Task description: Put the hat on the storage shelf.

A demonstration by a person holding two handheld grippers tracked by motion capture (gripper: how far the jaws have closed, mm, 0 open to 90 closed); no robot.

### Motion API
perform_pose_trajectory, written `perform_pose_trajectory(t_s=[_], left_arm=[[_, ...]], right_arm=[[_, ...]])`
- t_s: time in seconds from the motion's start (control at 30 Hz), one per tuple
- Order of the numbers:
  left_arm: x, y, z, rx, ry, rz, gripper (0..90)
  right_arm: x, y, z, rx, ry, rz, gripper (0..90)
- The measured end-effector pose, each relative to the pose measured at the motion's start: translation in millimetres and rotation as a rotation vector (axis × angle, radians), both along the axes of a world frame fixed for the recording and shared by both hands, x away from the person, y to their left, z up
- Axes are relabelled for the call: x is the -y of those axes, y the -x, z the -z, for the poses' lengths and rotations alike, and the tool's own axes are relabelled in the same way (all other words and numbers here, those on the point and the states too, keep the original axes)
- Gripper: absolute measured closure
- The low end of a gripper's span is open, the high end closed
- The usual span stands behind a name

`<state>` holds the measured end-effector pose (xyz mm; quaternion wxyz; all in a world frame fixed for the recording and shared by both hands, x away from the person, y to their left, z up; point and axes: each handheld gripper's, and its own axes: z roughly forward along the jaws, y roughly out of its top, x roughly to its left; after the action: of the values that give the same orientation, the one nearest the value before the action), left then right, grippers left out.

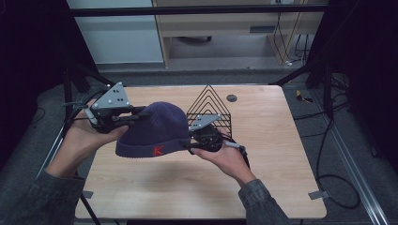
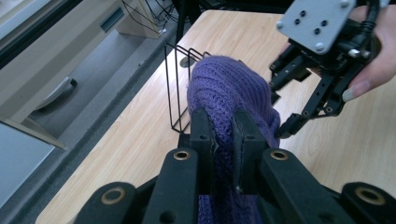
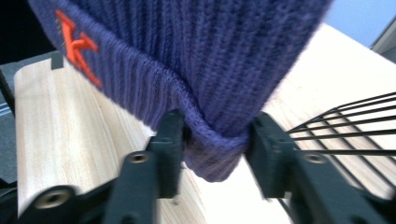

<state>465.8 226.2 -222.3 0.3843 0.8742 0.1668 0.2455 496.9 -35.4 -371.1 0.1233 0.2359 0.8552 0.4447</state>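
A purple knit beanie (image 1: 155, 129) with a red K on its cuff is held up over the wooden table (image 1: 281, 154). My left gripper (image 1: 140, 114) is shut on the knit at the hat's left side; in the left gripper view the fabric (image 2: 224, 88) is pinched between the jaws of my left gripper (image 2: 223, 128). My right gripper (image 1: 190, 144) is at the cuff's right end. In the right gripper view its jaws stand apart on either side of the cuff corner (image 3: 215, 154), my right gripper (image 3: 217, 137) open around it. The right gripper (image 2: 280, 105) also appears beyond the hat.
A black wire rack (image 1: 210, 107) with a peaked top stands just behind the right gripper, and its wires (image 3: 345, 126) run close to the right jaw. A small dark round disc (image 1: 231, 98) lies at the table's back edge. Bare tabletop lies to the right and front.
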Motion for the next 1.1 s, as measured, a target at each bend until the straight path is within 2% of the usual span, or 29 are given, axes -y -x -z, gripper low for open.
perform_pose_trajectory(t_s=[0.1,0.2,0.23,0.33,0.4,0.47,0.5,0.57,0.6,0.67,0.7,0.8,0.93,0.97,1.1], left_arm=[[-0.3,-4.2,-2.2,0.005,0.028,-0.020,80.5],[-0.8,-8.7,-6.3,0.010,0.041,-0.041,80.3],[-0.6,-11.0,-8.8,0.015,0.045,-0.046,80.1],[2.6,-19.0,-17.8,0.024,0.076,-0.063,80.0],[7.6,-27.3,-28.2,0.051,0.081,-0.080,79.8],[9.9,-31.7,-32.5,0.057,0.096,-0.087,79.8],[13.9,-38.3,-38.0,0.067,0.118,-0.094,79.7],[17.7,-43.0,-41.2,0.079,0.127,-0.103,79.7],[23.6,-50.1,-45.0,0.093,0.138,-0.107,79.5],[27.1,-54.3,-46.6,0.097,0.150,-0.112,79.2],[32.0,-59.5,-48.4,0.100,0.159,-0.111,79.2],[47.3,-74.0,-50.0,0.108,0.171,-0.111,79.1],[60.2,-82.0,-48.8,0.122,0.166,-0.105,78.8],[68.0,-87.4,-48.4,0.117,0.167,-0.095,78.7],[80.7,-96.9,-45.7,0.102,0.170,-0.083,78.7]], right_arm=[[3.3,1.6,-6.1,0.015,-0.007,-0.005,68.1],[5.4,2.7,-11.8,0.031,0.001,0.000,69.3],[9.6,2.8,-21.3,0.047,0.010,0.001,69.7],[13.9,1.4,-30.2,0.056,0.016,0.012,69.9],[24.7,-3.1,-51.2,0.085,0.017,0.038,70.1],[27.8,-4.7,-56.3,0.093,0.017,0.046,70.2],[37.6,-11.1,-70.8,0.112,0.013,0.076,70.4],[40.9,-13.7,-74.9,0.119,0.012,0.085,70.5],[49.9,-21.7,-84.4,0.136,0.010,0.114,70.9],[54.5,-25.9,-88.5,0.143,0.008,0.124,71.1],[63.3,-34.2,-95.4,0.153,0.001,0.154,72.0],[72.2,-43.4,-97.3,0.160,-0.003,0.191,72.1],[80.5,-52.5,-93.5,0.167,0.005,0.232,72.3],[82.0,-54.4,-92.3,0.170,0.009,0.241,72.3],[90.9,-62.5,-86.7,0.159,0.010,0.262,72.3]])
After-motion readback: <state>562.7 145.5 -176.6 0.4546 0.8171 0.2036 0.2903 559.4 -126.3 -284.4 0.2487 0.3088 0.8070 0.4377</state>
